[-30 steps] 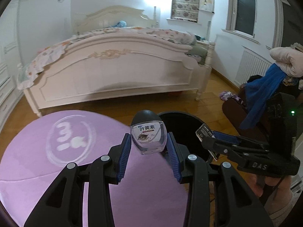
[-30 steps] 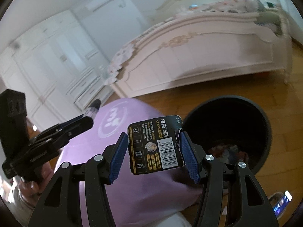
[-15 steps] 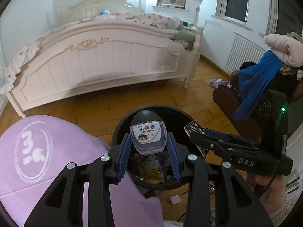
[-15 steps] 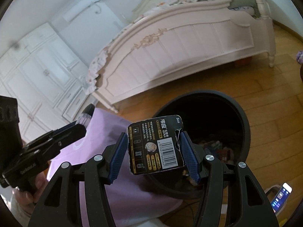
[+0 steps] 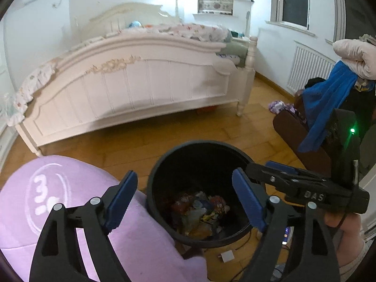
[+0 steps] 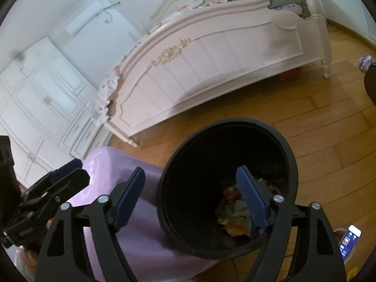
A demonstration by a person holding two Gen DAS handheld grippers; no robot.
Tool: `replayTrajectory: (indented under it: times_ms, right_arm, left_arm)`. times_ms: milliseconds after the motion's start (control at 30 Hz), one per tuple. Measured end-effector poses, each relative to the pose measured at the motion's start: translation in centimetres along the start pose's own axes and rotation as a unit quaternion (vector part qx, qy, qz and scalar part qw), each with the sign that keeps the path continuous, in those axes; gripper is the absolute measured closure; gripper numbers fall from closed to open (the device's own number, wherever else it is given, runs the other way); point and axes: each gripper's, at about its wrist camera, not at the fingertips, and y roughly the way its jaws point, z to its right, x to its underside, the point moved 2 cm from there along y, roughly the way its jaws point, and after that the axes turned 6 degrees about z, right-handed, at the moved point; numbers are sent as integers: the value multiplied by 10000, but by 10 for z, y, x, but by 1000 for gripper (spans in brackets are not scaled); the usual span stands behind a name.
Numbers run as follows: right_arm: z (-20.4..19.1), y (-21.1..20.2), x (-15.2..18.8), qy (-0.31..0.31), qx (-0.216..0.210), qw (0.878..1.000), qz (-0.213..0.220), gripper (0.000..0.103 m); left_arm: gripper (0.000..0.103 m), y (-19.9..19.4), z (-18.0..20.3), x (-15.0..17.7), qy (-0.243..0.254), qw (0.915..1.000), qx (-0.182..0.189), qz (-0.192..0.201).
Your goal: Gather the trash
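Note:
A round black trash bin [image 5: 162,164] [image 6: 291,155] stands on the wooden floor, with crumpled wrappers and other litter [image 5: 199,209] [image 6: 235,221] at its bottom. My left gripper [image 5: 185,199] hangs over the bin's near rim, its jaws opening wide with nothing between them. My right gripper [image 6: 190,199] also hangs over the bin, jaws opening, empty. The small bottle and the battery card are no longer held; I cannot pick them out among the litter. The right gripper [image 5: 270,169] also shows in the left wrist view, and the left gripper [image 6: 70,171] in the right wrist view.
A purple round cushion [image 5: 47,202] [image 6: 112,164] touches the bin's left side. A white bed [image 5: 141,89] stands behind. A chair with blue cloth [image 5: 329,108] is at the right. A phone [image 6: 351,239] and a small white item [image 5: 226,256] lie on the floor near the bin.
Both grippers moved from above the cushion to over the bin, then opened. The small bottle left the left gripper and the battery card left the right.

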Motion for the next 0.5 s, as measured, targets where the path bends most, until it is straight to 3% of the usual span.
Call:
replayTrajectory:
  times_ms: [233, 500]
  right_arm:
    - [-46, -22, 10, -282, -239, 9993, -23, 21]
    - [-140, -37, 39, -917, -609, 9937, -200, 21]
  left_arm:
    - [11, -53, -25, 5, -168, 9988, -225, 394]
    - [6, -129, -75, 29, -633, 9920, -732, 812]
